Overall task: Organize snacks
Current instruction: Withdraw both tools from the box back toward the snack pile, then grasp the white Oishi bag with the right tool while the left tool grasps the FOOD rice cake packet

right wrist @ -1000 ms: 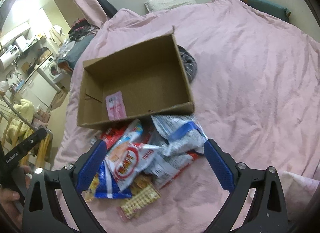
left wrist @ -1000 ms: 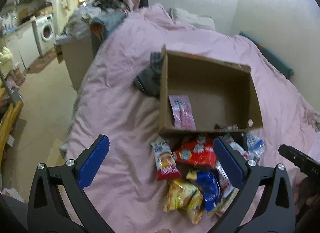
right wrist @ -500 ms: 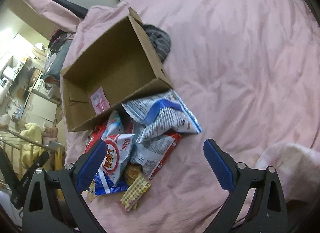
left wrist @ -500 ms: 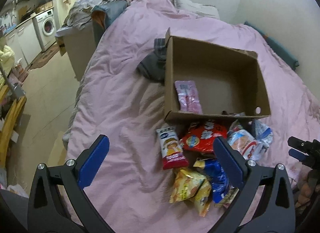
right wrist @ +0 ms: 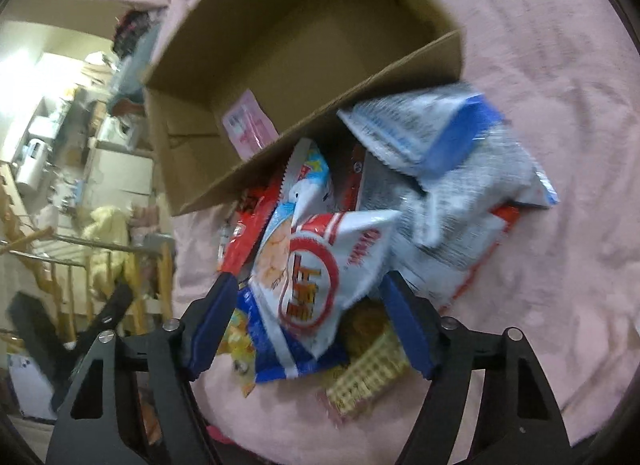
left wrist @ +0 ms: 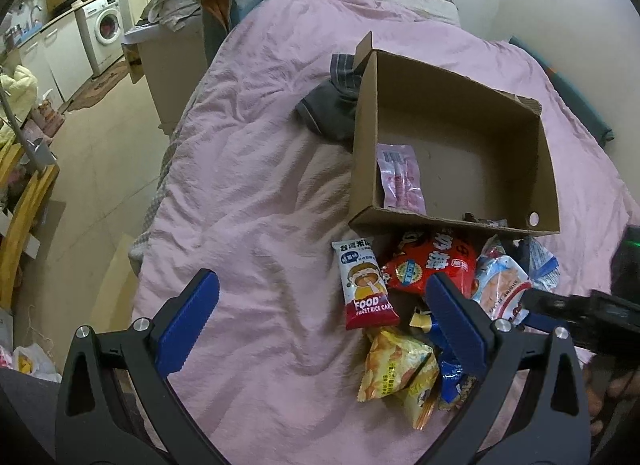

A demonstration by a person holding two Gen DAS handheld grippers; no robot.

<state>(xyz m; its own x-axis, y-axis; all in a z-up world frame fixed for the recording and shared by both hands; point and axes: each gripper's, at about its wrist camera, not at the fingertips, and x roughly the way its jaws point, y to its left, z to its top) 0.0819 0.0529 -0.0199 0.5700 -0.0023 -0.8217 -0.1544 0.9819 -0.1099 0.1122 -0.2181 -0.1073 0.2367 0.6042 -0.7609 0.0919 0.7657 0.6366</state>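
Note:
An open cardboard box [left wrist: 452, 221] lies on the pink bed with a pink packet [left wrist: 400, 181] flat inside. Snack bags are heaped against its near wall: a rice cake packet [left wrist: 366, 285], a red bag [left wrist: 432, 265], a yellow bag [left wrist: 396, 365]. My left gripper [left wrist: 320, 281] hangs open above the bedding, left of the heap, holding nothing. My right gripper [right wrist: 310, 281] is low over the heap. Its jaws are closing with a white bag bearing a red ring [right wrist: 316, 265] between them; the pads are not clearly pressing on it. Blue-and-white bags [right wrist: 440, 133] lie by the box [right wrist: 320, 113].
A grey garment [left wrist: 332, 109] lies behind the box's left corner. The bed's left edge drops to a tiled floor [left wrist: 100, 185], with a washing machine [left wrist: 106, 25] beyond. A wafer pack [right wrist: 368, 377] lies at the heap's near edge. A wooden rack [right wrist: 40, 245] stands left.
My right gripper has dropped and rolled toward the snack heap, and its jaws have narrowed around the white red-ringed bag. The left gripper stays open and has barely moved.

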